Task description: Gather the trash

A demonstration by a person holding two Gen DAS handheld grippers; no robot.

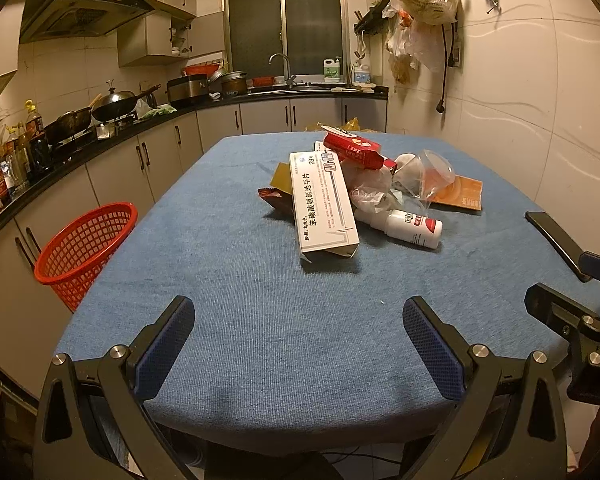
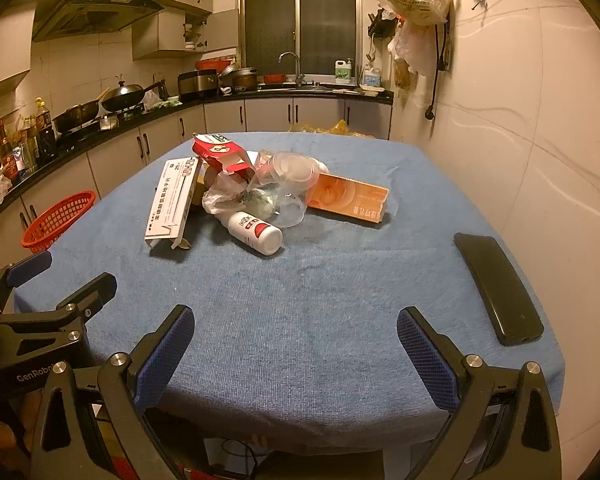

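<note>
Both my tools, left (image 1: pixel 299 342) and right (image 2: pixel 296 350), gape empty; crinkled clear plastic cup (image 2: pixel 288 184) may crush or slip when pinched.

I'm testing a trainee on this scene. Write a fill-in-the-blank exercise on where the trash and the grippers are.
1. The table is covered by a ____ cloth.
2. The red basket stands off the table's ____ side.
3. The white bottle lies on its ____.
4. The left gripper and the right gripper both have their jaws ____.

Missing words: blue; left; side; open
</note>
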